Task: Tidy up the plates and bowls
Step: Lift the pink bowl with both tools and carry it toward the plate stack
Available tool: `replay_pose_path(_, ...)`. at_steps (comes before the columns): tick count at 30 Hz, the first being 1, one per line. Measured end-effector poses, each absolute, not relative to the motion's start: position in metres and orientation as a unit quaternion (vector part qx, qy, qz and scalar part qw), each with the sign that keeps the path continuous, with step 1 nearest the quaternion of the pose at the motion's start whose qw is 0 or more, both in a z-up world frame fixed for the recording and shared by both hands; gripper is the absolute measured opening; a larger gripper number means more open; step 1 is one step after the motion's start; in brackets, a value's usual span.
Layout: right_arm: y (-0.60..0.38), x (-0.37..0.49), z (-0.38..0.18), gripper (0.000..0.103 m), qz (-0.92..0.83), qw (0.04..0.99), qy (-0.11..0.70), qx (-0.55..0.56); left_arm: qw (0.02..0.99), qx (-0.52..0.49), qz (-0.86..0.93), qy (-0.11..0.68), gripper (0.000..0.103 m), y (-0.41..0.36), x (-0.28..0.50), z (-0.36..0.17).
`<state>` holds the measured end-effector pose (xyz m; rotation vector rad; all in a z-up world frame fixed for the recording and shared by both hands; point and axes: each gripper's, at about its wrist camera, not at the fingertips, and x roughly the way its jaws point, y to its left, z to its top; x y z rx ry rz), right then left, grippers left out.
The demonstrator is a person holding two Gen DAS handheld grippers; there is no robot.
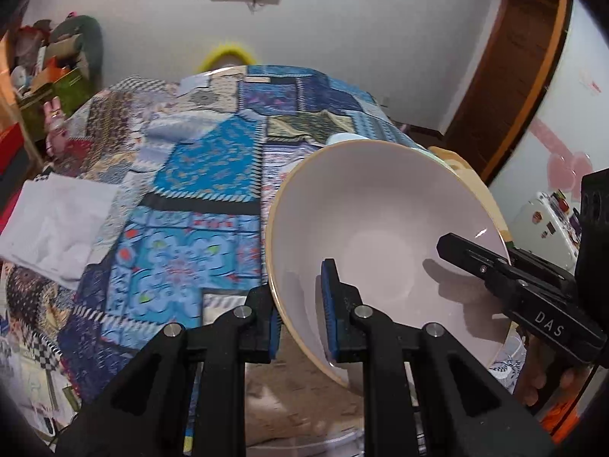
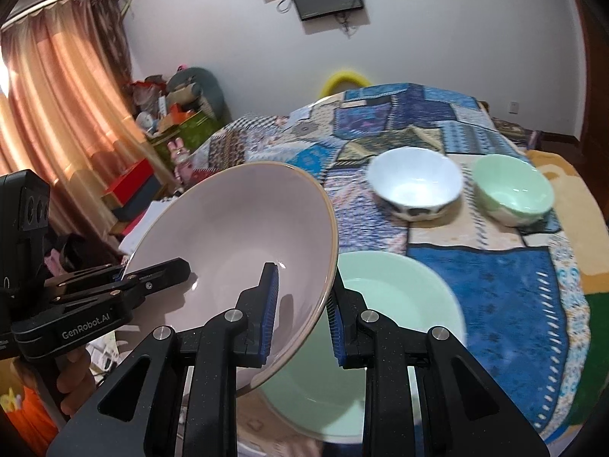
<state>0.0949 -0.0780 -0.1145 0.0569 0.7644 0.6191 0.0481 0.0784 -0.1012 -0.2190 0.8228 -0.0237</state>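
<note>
We clamped both the left gripper [image 1: 300, 314] and the right gripper [image 2: 300, 310] on opposite rims of the pink bowl [image 2: 243, 243], probably steadying it above the green plate [image 2: 399, 297] for stacking.

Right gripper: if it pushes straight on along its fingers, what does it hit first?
Right gripper already clamps the pink bowl rim; beyond that, probably the white bowl, though depth is unclear.

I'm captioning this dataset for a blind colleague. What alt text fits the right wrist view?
Both grippers pinch the rim of a tilted pinkish-white bowl: the right gripper on its near edge, the left gripper from the left. Below it a pale green plate lies on a patchwork cloth; farther back stand a white bowl and a green bowl.
</note>
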Motion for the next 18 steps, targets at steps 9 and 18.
replay_pose_path(9,-0.026,0.094,-0.128,0.022,0.316,0.868,0.384,-0.006,0.907,-0.132,0.018,0.400,0.018,0.131,0.035,-0.119)
replay_pose_path(18,0.013,0.097,-0.152,0.022,0.324,0.849,0.416,-0.033,0.896,-0.161,0.038,0.411,0.018,0.169,0.031,-0.152)
